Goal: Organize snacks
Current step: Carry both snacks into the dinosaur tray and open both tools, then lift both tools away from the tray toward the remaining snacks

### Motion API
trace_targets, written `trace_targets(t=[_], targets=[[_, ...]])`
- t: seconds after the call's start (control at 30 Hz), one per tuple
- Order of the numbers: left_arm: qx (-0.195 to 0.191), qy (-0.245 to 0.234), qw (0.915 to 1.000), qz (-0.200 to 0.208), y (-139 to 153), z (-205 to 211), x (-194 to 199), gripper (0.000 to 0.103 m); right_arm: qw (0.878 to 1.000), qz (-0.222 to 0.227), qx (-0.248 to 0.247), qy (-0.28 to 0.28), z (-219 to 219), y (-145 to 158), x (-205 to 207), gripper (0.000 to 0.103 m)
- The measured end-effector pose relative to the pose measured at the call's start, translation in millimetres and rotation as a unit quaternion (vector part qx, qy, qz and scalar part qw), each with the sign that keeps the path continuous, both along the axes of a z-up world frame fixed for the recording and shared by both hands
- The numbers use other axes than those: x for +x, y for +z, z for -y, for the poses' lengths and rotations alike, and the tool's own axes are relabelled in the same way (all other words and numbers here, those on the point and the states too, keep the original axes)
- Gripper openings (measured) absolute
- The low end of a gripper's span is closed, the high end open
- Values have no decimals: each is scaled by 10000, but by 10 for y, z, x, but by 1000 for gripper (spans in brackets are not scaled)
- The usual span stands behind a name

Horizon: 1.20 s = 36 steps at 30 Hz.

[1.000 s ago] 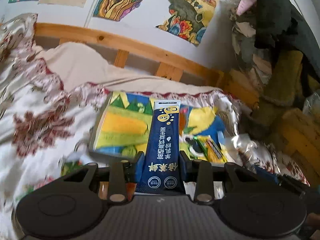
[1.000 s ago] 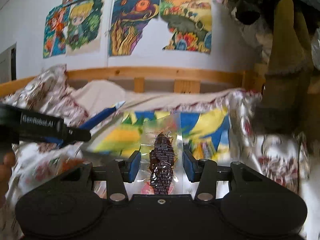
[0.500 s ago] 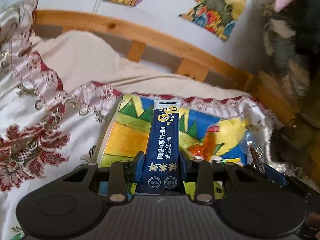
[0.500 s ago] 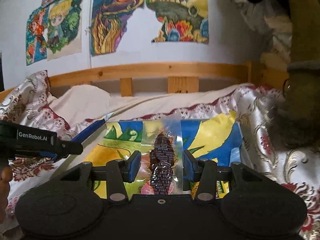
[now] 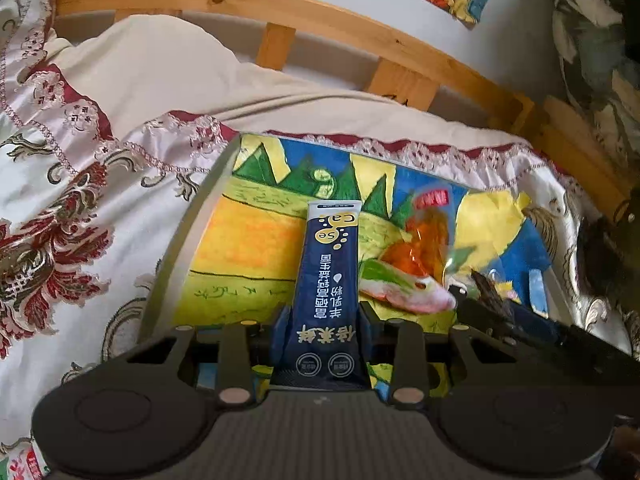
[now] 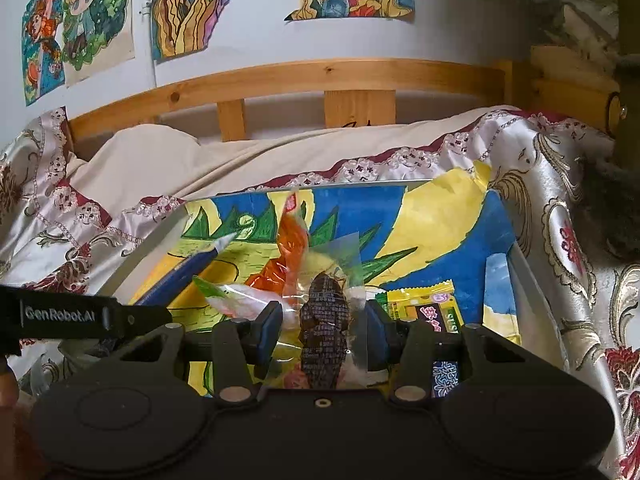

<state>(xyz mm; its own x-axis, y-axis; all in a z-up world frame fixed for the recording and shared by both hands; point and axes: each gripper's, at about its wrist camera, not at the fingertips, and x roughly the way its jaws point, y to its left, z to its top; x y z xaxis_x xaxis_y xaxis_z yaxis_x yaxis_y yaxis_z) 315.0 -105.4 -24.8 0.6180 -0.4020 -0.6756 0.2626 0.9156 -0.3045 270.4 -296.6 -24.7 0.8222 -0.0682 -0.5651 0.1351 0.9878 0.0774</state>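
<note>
Blue sachet (image 5: 328, 280) fills left jaws; only right view shows jaws clamping dark snack (image 6: 323, 332)

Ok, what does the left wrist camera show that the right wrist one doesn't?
Left wrist only: the front of the dark blue sachet clamped in the left gripper, print readable.

Right wrist only: the yellow-green packet lying in the tray, and the clear-wrapped dark snack held by the right gripper.

Both: the tray's painted lining, the orange wrapper and the wooden bed rail.
</note>
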Motion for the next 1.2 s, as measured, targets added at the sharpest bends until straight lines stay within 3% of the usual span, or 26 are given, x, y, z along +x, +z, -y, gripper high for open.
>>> trace_targets(t=[0.23, 0.33, 0.4, 0.53, 0.77, 0.97, 1.2], targets=[[223, 30, 9995, -217, -71, 63, 3, 42, 10000, -40, 0, 6, 6, -6, 10, 48], [379, 30, 9988, -316, -43, 80, -7, 44, 9999, -38, -99, 22, 0, 26, -18, 56], [370, 22, 9989, -302, 18, 60, -35, 56, 9998, 24, -179, 49, -4, 71, -63, 62], [282, 128, 9994, -166, 197, -39, -125, 65, 9996, 194, -193, -3, 17, 232, -207, 69], [180, 265, 9984, 474, 582, -274, -509, 84, 9974, 688, -180, -64, 24, 631, -568, 83], [168, 426, 9919, 1183, 901, -453, -948, 96, 9939, 1093, -160, -40, -21, 977, -966, 95], [319, 480, 9820, 1800, 1145, -642, -1508, 102, 9873, 1575, -201, 40, -150, 1295, -1569, 102]])
